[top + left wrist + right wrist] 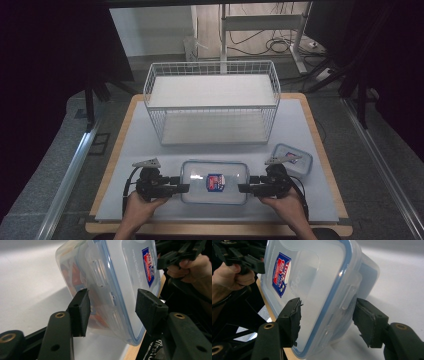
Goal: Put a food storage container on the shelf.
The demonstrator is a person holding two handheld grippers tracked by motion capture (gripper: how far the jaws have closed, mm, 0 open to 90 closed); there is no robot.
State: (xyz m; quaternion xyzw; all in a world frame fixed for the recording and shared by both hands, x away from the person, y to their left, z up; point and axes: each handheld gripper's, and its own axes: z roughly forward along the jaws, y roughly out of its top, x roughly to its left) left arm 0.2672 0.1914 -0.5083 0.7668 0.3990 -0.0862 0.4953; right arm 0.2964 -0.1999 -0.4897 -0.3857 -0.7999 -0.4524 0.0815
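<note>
The clear lidded food container (pixel 214 182) lies at lower centre of the high view, long axis running left to right across the frame. The left gripper (pixel 184 188) addresses its left short end, the right gripper (pixel 243 188) its right end, both equally near. Each pair of jaws stands half-open, straddling an end clasp; contact appears absent, though it is uncertain.

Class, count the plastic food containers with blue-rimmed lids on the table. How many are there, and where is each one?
2. The large container lies at the front edge between the two grippers; the small container sits behind the right gripper. None seem hidden.
</note>
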